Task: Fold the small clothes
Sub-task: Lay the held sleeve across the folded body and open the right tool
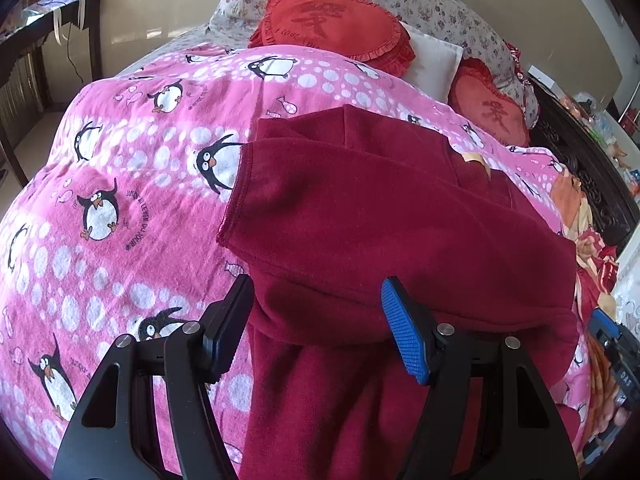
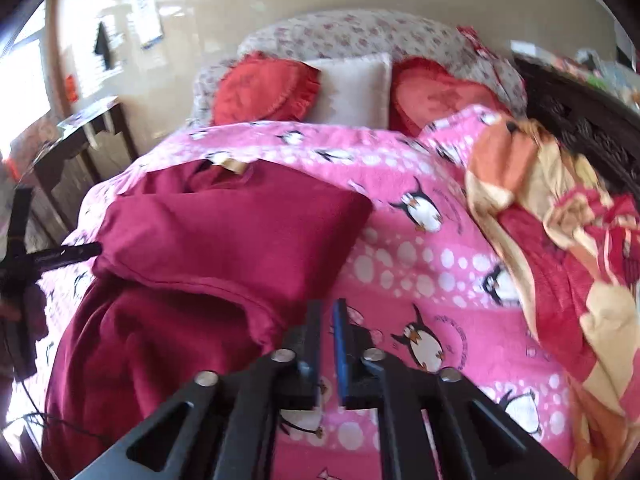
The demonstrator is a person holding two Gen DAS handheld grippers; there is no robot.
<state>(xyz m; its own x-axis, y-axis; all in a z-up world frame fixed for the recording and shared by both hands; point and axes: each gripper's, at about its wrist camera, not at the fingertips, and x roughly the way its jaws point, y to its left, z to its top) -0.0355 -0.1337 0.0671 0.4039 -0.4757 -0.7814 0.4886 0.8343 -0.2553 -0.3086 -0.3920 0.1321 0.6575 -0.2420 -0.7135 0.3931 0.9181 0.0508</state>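
Left tongs (image 1: 316,320) gape wide above a dark red garment (image 1: 380,220) lying partly folded on the pink penguin blanket (image 1: 120,200). Right tongs (image 2: 329,344), nearly closed and empty, hover beside the garment's right edge.

1. Bed (image 1: 120,208) covered with pink penguin blanket (image 2: 420,256);
2. On blanket: dark red garment (image 1: 380,208), partly folded; orange-red quilt (image 2: 560,248) bunched at right edge;
3. At head: two red heart cushions (image 1: 336,24), white pillow (image 2: 356,88) between them.
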